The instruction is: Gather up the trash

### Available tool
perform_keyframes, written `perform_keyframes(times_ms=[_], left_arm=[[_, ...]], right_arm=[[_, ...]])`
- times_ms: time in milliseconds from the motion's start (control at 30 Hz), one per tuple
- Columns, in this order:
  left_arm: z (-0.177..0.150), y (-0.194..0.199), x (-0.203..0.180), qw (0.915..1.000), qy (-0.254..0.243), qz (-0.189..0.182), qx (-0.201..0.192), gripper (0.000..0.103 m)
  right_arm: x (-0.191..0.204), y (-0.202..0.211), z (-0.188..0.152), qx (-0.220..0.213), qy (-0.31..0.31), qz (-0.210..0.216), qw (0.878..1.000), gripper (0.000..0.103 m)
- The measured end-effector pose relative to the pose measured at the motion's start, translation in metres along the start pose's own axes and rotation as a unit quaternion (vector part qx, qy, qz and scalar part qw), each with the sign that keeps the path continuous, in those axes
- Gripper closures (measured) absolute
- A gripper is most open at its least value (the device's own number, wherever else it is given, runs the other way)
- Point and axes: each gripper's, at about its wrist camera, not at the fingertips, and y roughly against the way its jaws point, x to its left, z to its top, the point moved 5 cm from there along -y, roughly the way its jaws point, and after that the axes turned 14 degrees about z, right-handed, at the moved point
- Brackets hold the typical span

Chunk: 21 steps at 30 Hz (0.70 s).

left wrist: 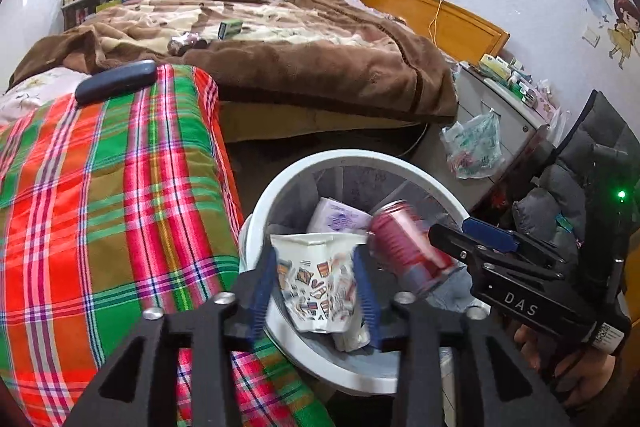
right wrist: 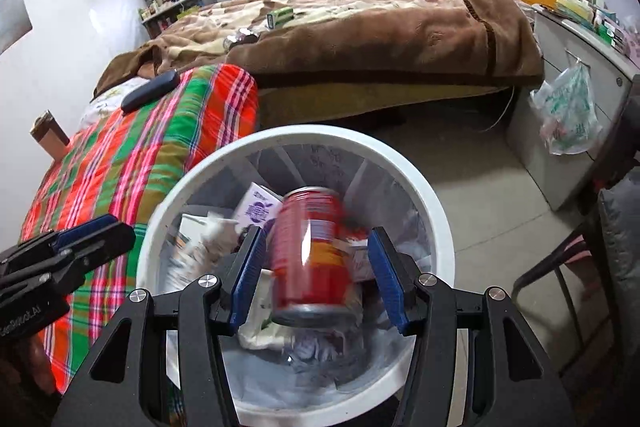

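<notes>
A white round trash bin (left wrist: 260, 211) (right wrist: 432, 187) stands on the floor beside the bed, with cartons and paper inside. My left gripper (left wrist: 316, 283) is over the bin, shut on a crumpled printed paper cup (left wrist: 316, 275). My right gripper (right wrist: 320, 275) is open above the bin; it also shows in the left wrist view (left wrist: 464, 239). A red drink can (right wrist: 312, 255) (left wrist: 404, 247) is blurred between the spread blue pads, touching neither. The left gripper shows at the left edge of the right wrist view (right wrist: 92, 239).
A plaid red-green quilt (left wrist: 100, 187) lies left of the bin with a dark case (left wrist: 116, 81) on it. A brown blanket (left wrist: 320, 67) covers the bed, with a green box (left wrist: 231, 27) and a shiny wrapper (left wrist: 186, 43). A grey cabinet (right wrist: 576, 115) with a hanging plastic bag (right wrist: 568, 115) stands at right.
</notes>
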Motion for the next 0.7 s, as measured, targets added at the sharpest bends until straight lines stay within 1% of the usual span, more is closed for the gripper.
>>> perform_keyframes(times_ms=[67,167,500,633,700], left_arm=[[-0.001,0.004,0.002,1.0,0.0,0.006,-0.005,0.053],[-0.003,0.011,0.004,0.9999,0.002,0.004,-0.015,0.053],[-0.026,0.045,0.012,0.9966,-0.003,0.052,-0.065,0.053],[-0.04,0.06,0.016,0.9929,-0.002,0.078,-0.09,0.053],[-0.046,0.065,0.019,0.9916,-0.003,0.089,-0.094,0.053]], right_arm=[[0.0,0.004,0.0,-0.006,0.0,-0.001,1.0,0.048],[0.003,0.011,-0.001,-0.025,0.0,-0.005,1.0,0.048],[0.023,0.039,-0.023,-0.083,0.013,-0.031,0.996,0.048],[0.033,0.046,-0.032,-0.108,0.017,-0.047,0.993,0.048],[0.036,0.048,-0.039,-0.114,0.009,-0.043,0.993,0.048]])
